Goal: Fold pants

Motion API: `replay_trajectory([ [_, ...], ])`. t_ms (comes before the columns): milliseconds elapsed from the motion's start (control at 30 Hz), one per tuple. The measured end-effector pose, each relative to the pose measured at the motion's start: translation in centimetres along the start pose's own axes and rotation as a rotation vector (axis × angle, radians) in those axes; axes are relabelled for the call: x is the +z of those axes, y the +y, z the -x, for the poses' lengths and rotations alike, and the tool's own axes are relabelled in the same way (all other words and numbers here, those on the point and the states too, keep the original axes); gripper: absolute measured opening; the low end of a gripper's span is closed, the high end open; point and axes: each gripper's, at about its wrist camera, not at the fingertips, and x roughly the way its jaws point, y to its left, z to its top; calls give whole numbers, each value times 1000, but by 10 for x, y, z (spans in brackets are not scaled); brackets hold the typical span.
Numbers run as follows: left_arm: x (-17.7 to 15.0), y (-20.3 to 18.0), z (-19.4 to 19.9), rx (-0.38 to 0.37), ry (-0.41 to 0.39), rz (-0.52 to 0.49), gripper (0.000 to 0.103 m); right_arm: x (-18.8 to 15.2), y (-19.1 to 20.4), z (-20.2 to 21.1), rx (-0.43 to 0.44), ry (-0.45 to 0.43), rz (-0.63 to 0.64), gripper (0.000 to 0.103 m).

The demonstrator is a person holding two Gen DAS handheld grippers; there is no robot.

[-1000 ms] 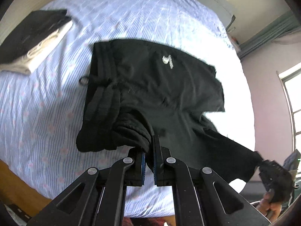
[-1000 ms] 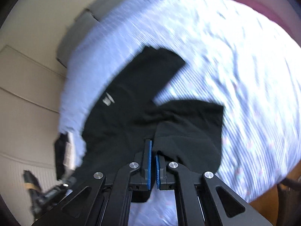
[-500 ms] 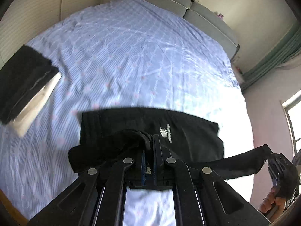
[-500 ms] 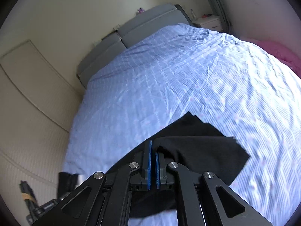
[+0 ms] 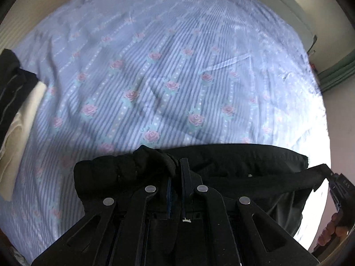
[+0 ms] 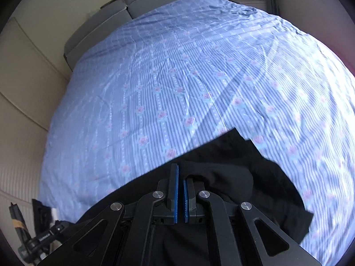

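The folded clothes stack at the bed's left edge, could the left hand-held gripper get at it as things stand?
Probably not yet. The left hand-held gripper has bunched black pants between its opening jaws, and the folded clothes stack lies well off to its left, though only open bedsheet lies between.

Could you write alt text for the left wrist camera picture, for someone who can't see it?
A handheld left gripper, jaws opening, with bunched black pants between them, over a blue striped bedsheet with pink roses. Folded black and cream clothes lie at the left edge.
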Motion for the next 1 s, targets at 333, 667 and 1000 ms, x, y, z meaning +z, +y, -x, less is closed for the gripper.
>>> replay_trajectory([
  [333, 17, 0, 25, 44, -147, 80, 88, 14, 23, 3, 105, -30, 36, 60],
  [667, -24, -46, 68, 1, -211, -265, 89, -11, 13, 97, 86, -201, 177, 62],
  [1000, -165, -134, 61, -93, -132, -855, 83, -140, -86, 111, 2, 132, 151, 62],
])
